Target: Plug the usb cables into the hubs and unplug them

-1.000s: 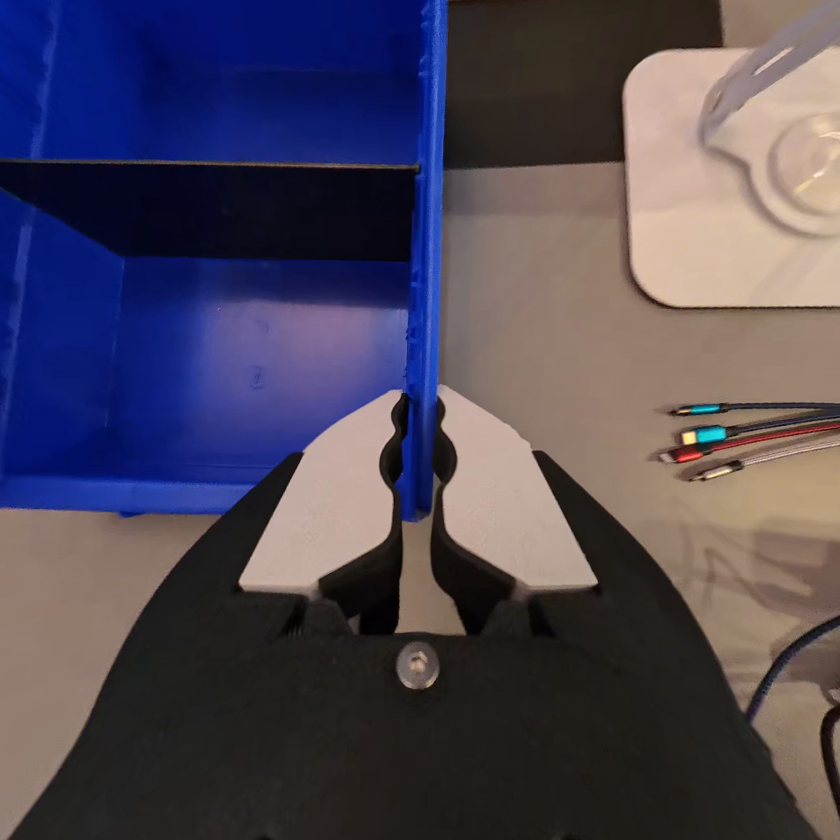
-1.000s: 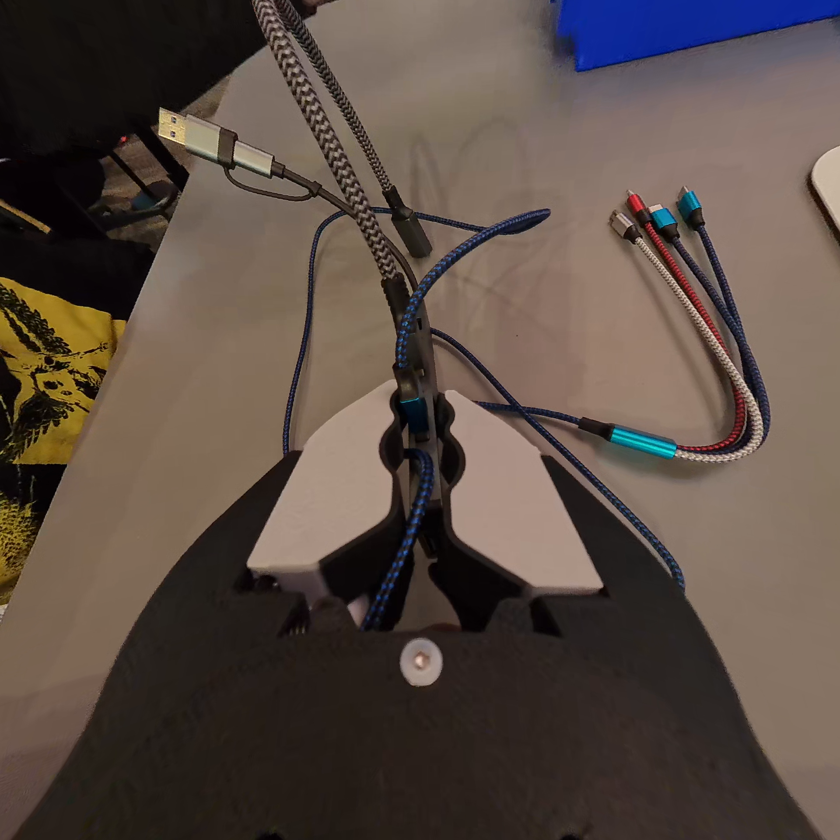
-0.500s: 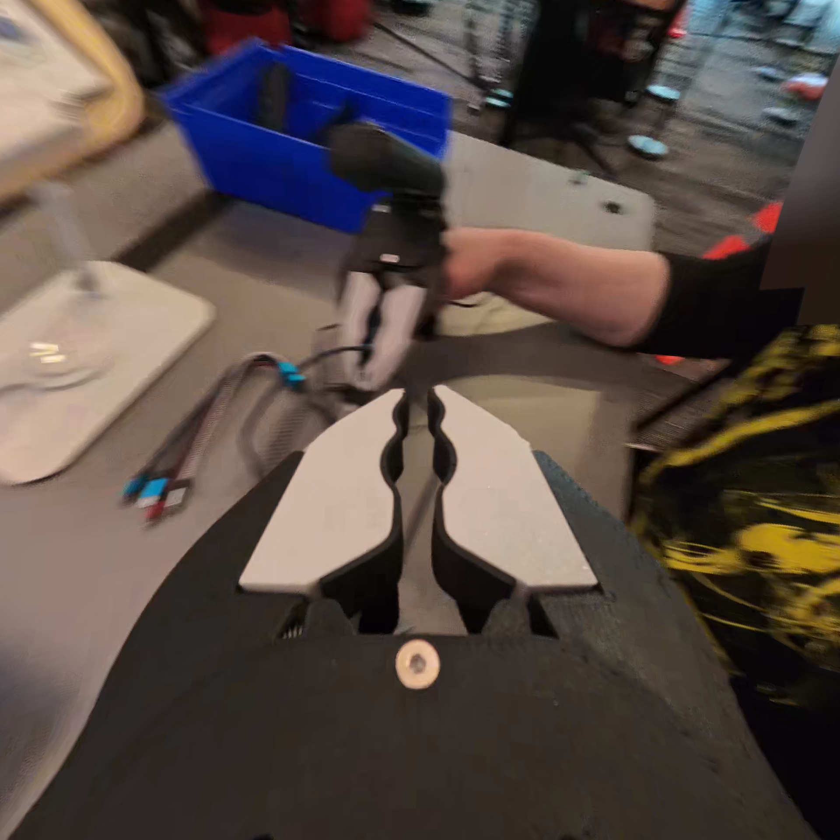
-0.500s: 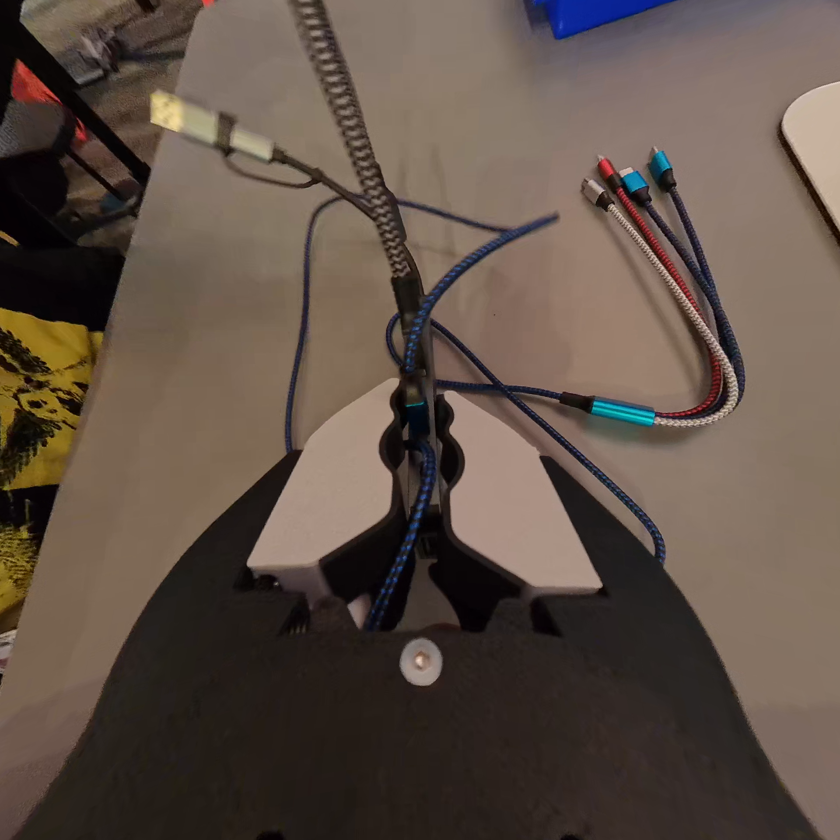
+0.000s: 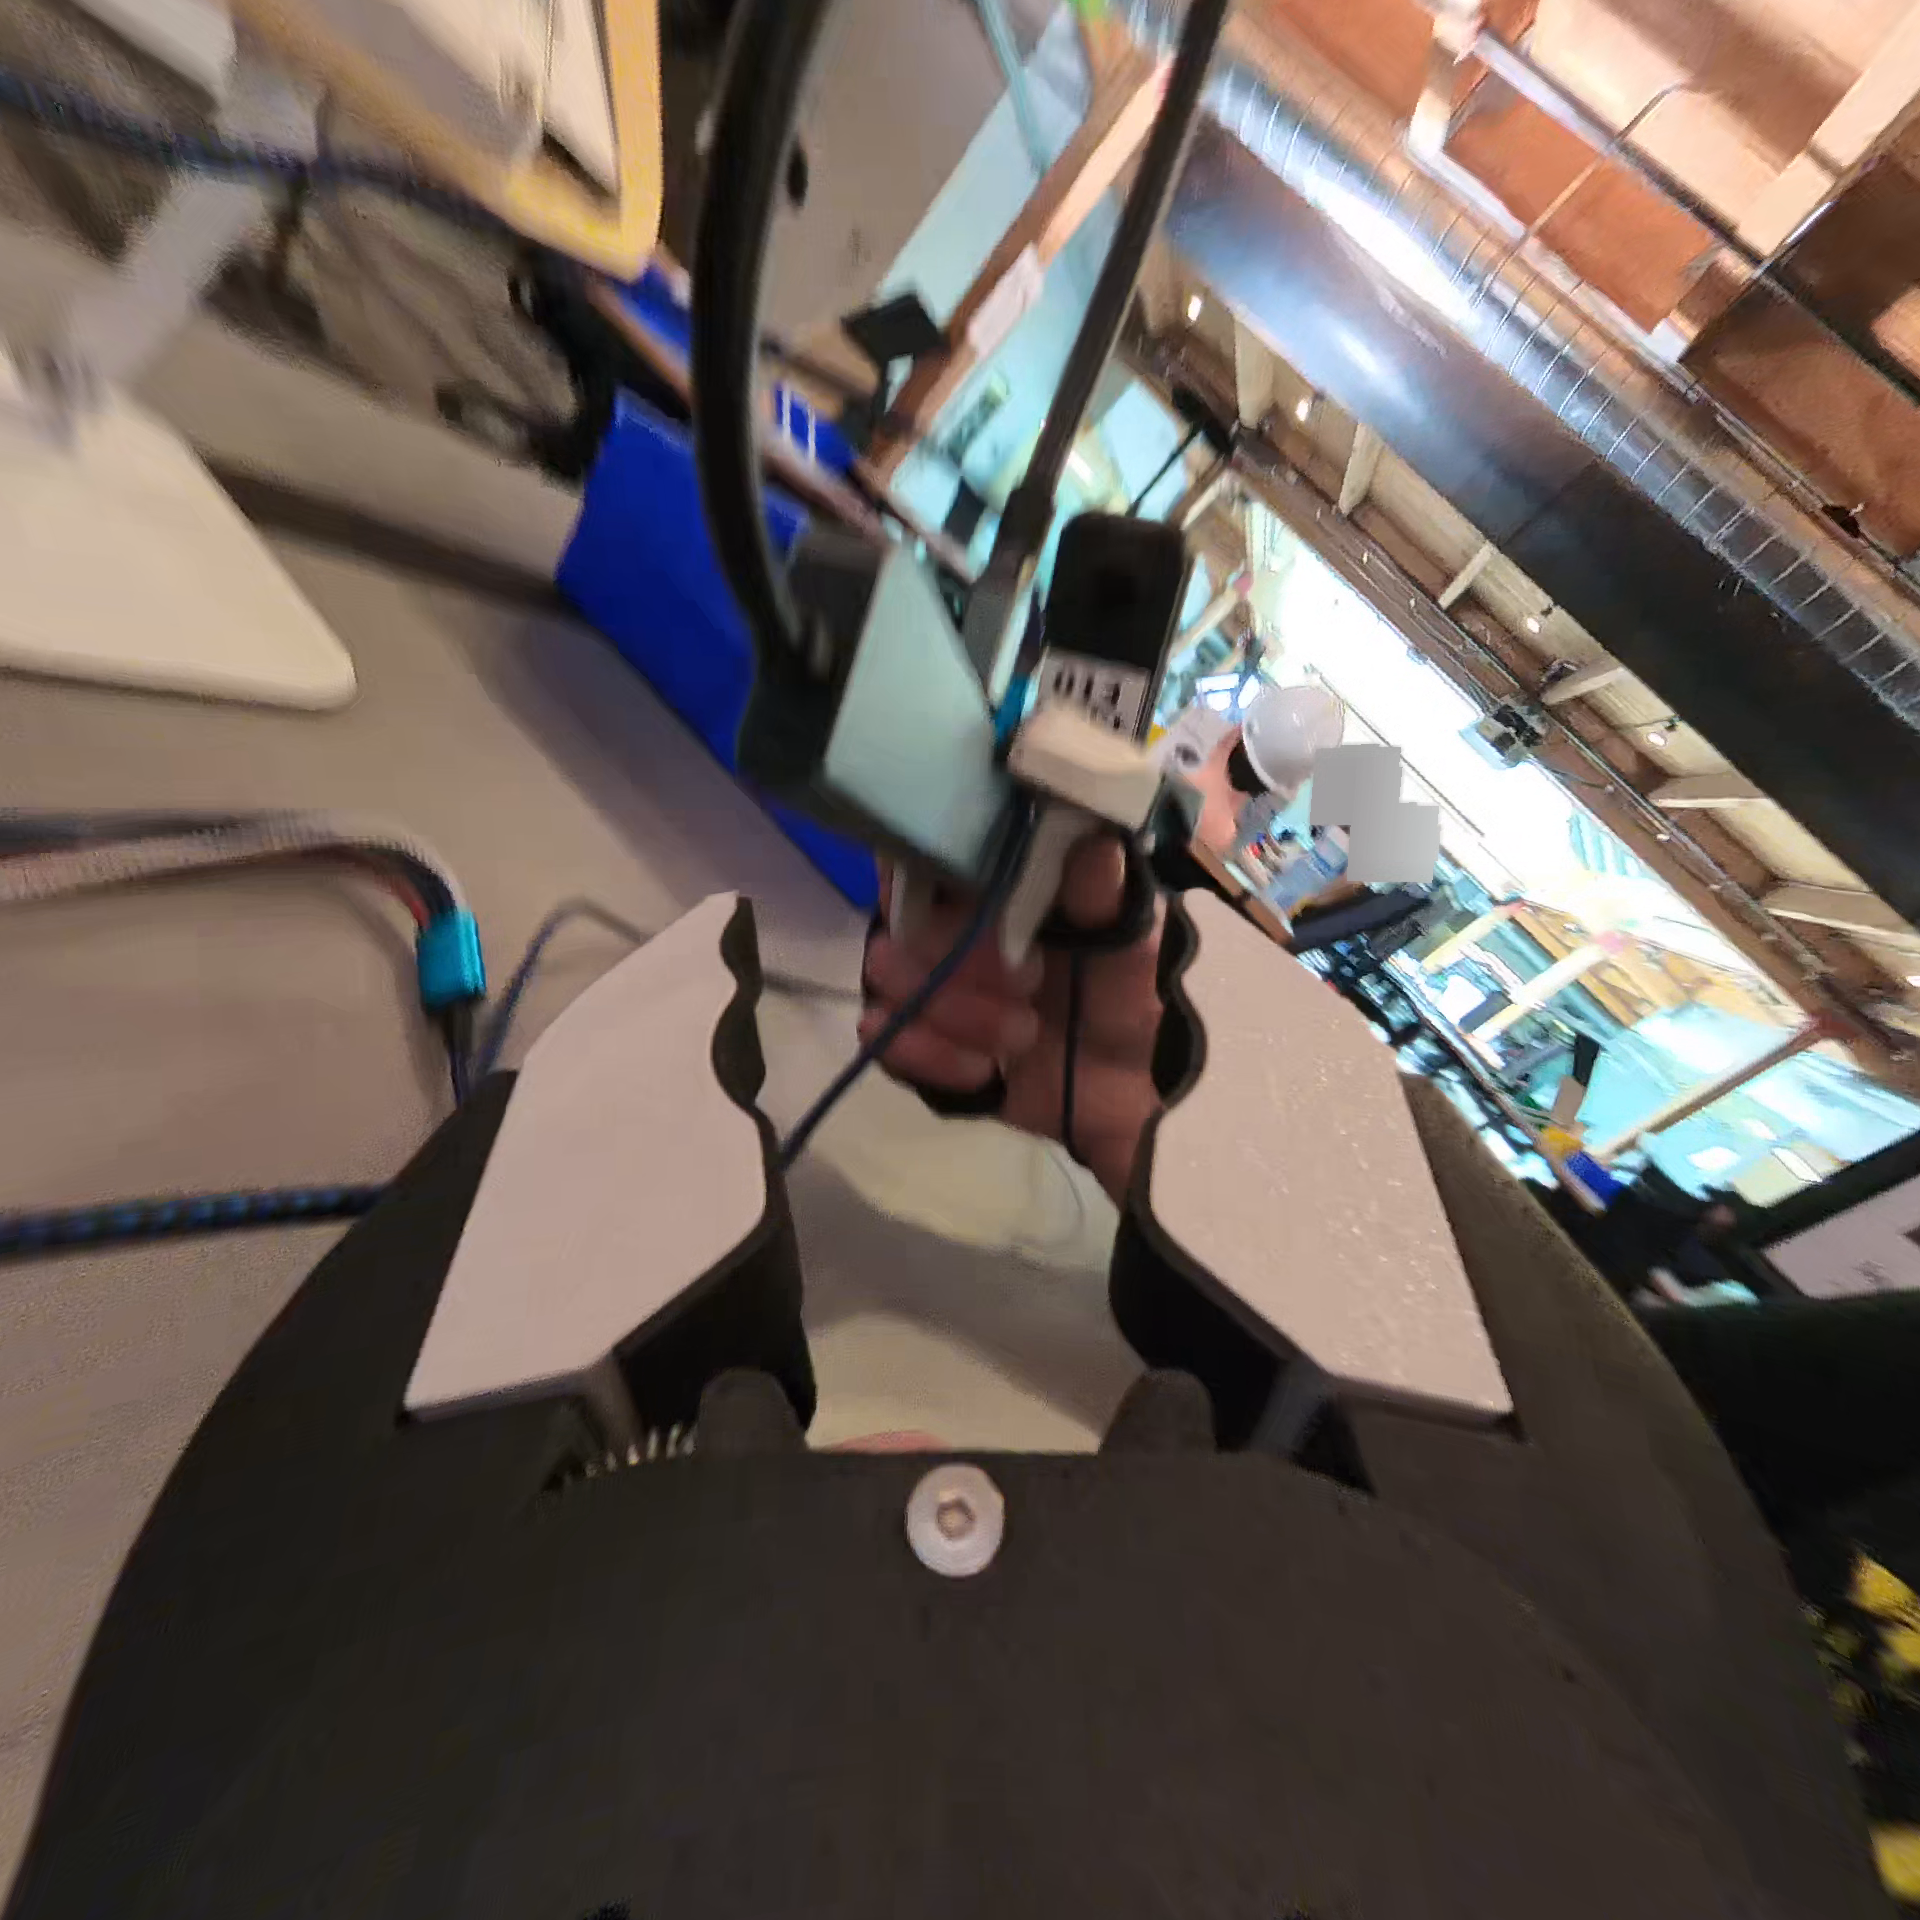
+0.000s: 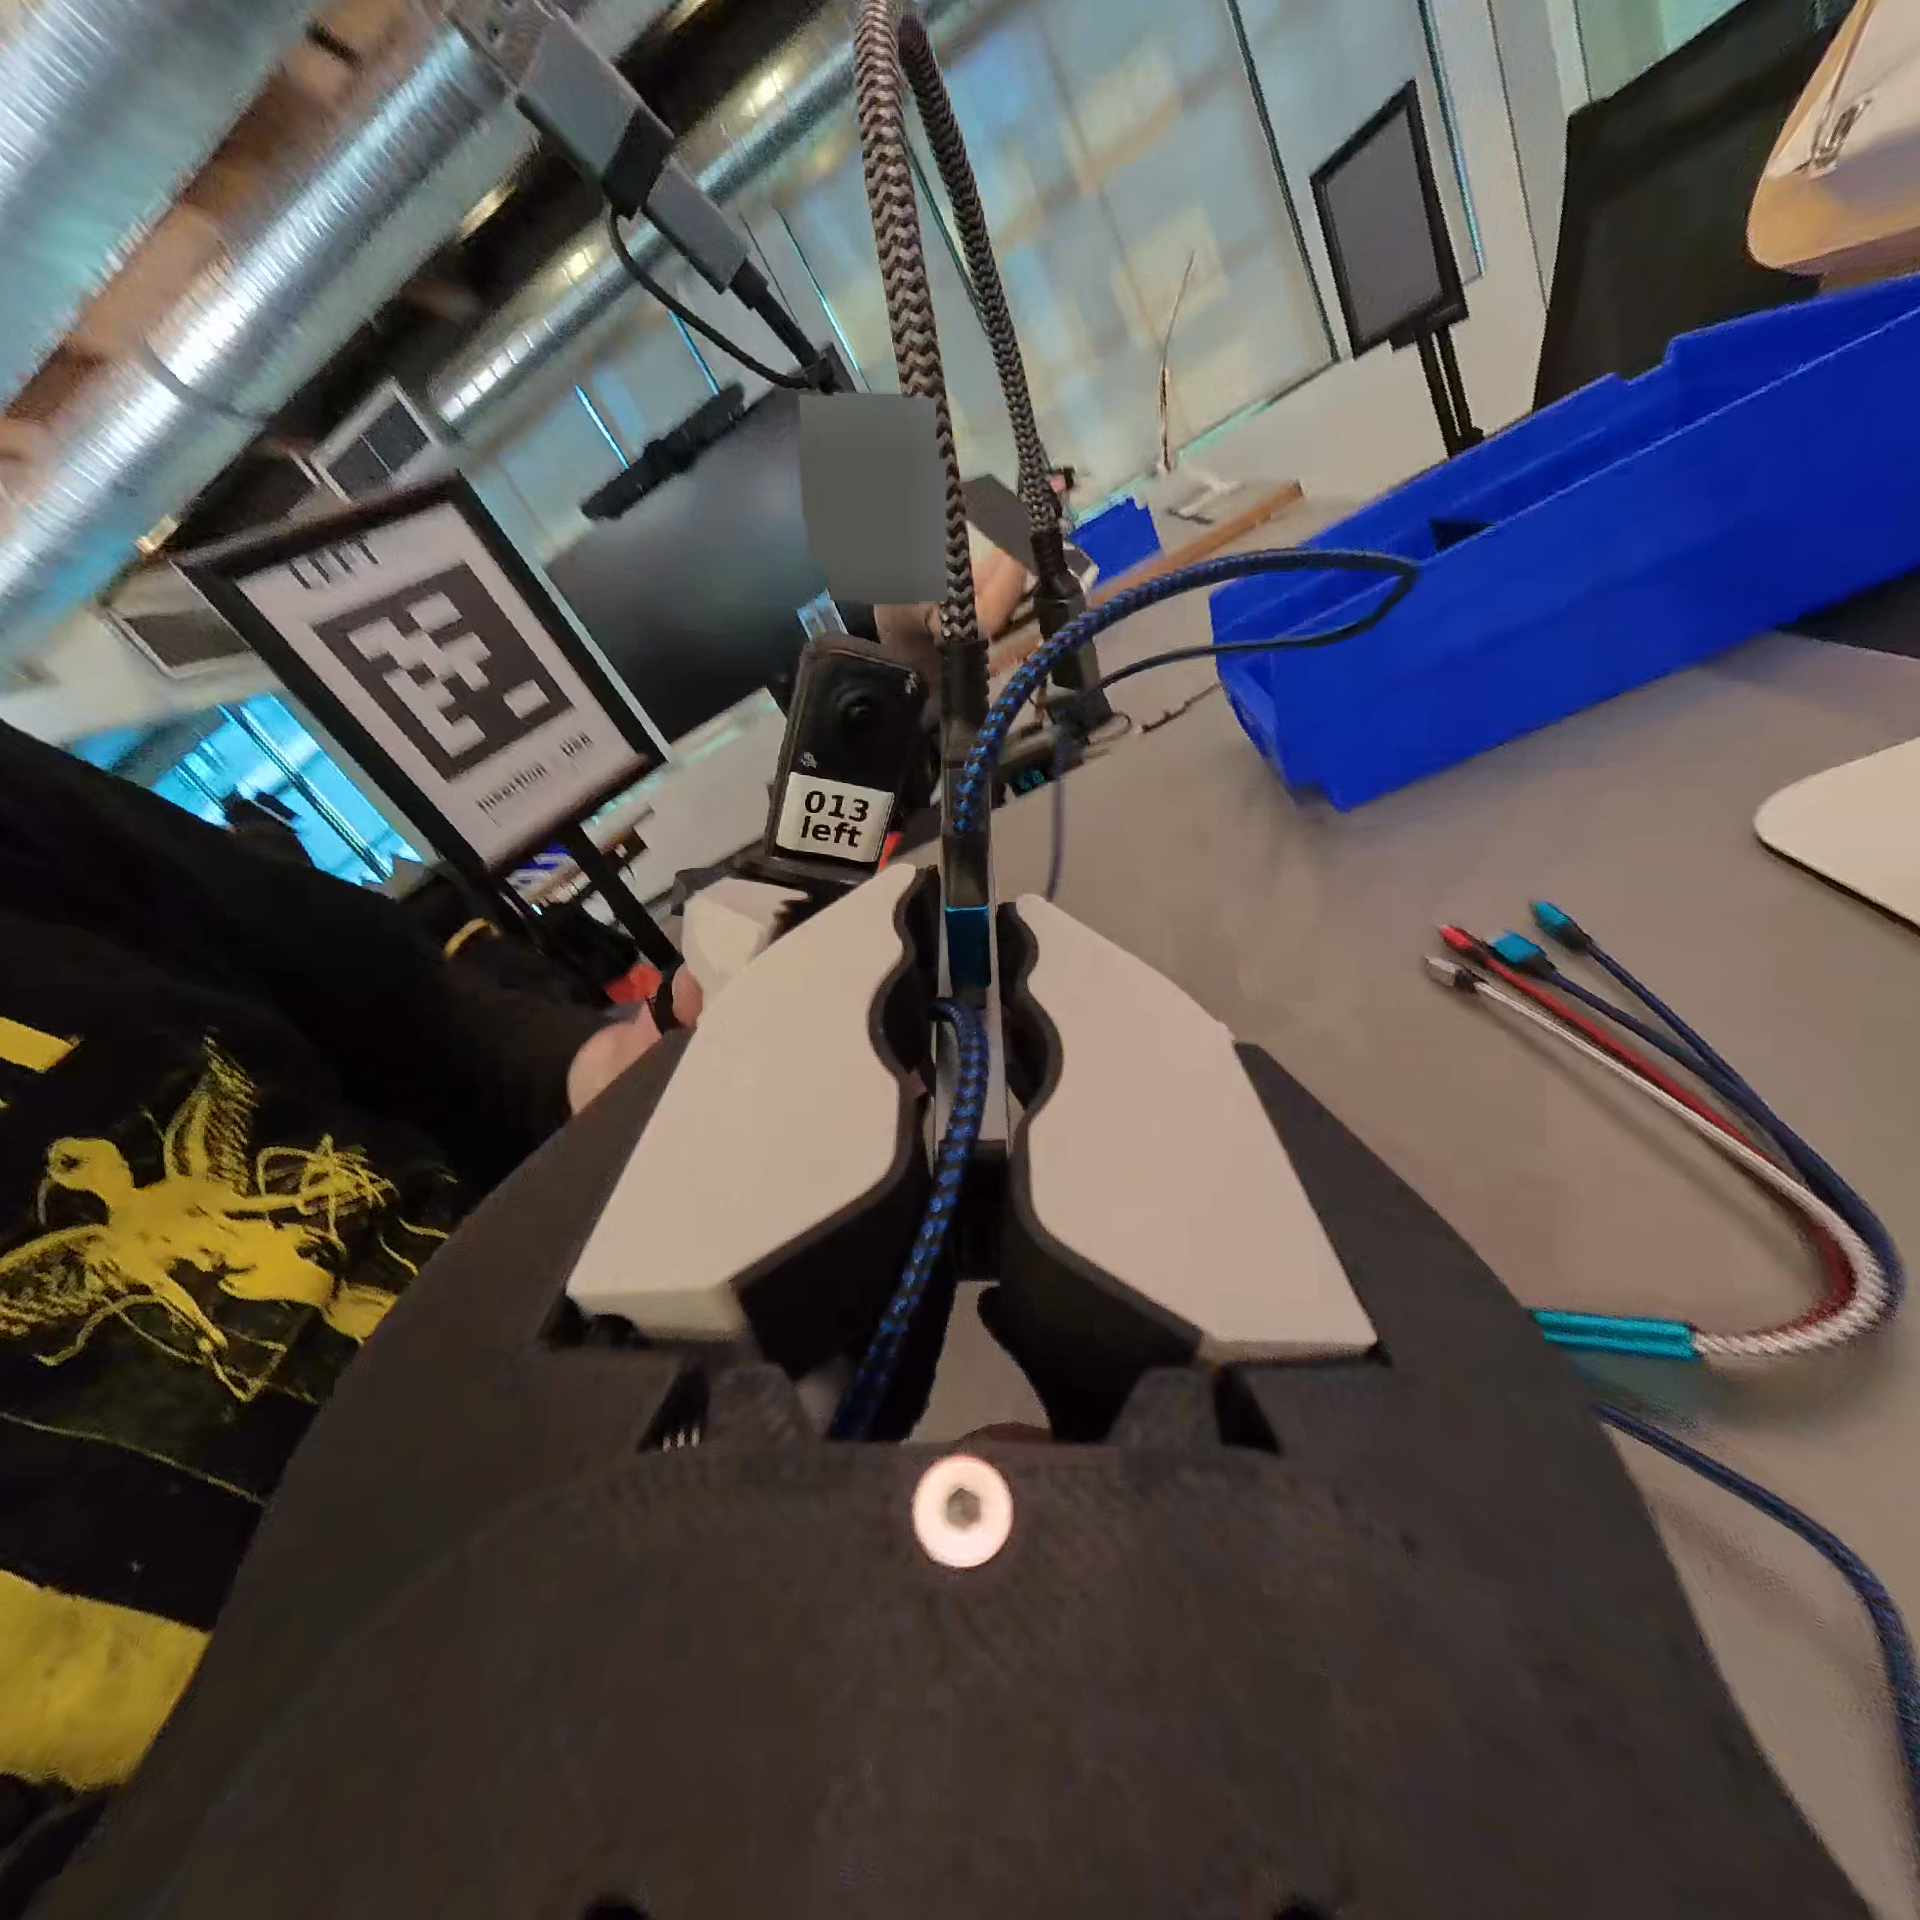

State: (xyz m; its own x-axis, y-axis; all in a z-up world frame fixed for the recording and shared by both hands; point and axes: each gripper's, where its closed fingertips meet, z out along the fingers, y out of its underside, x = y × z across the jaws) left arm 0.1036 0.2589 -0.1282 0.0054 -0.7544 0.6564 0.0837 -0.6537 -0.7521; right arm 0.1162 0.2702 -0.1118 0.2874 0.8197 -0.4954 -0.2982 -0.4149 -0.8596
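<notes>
So, biggest thing first: the matte grey table (image 6: 1351,935), smooth and flat. At about 2 o'clock in my right view sits the blue plastic bin (image 6: 1558,644), hard-edged and glossy. A pale rounded slab (image 6: 1849,831) peeks in at 3 o'clock, smooth with soft corners.

My right tongs (image 6: 961,914) are nearly closed, the pale pads (image 6: 1101,1039) clamped on a thin dark hub (image 6: 964,831) held on edge, pointing up and away toward 12 o'clock. A metallic teal plug (image 6: 966,951) sits against it right at the tips, with its blue-and-black braided cable (image 6: 956,1143) running back through the jaws. From the hub's top a chunky grey zigzag-braided lead (image 6: 914,312) arcs up to a silver metal connector (image 6: 613,135) at 11 o'clock.

On the table at 3 to 4 o'clock lies the multi-head cable (image 6: 1766,1164): woven red, white and navy strands joining in a teal sleeve, with small teal, red and silver tips.

My left tongs (image 5: 956,935) are spread wide with nothing between them, tilted up off the table and aimed at my right hand (image 5: 987,1018), which grips the other tool.
</notes>
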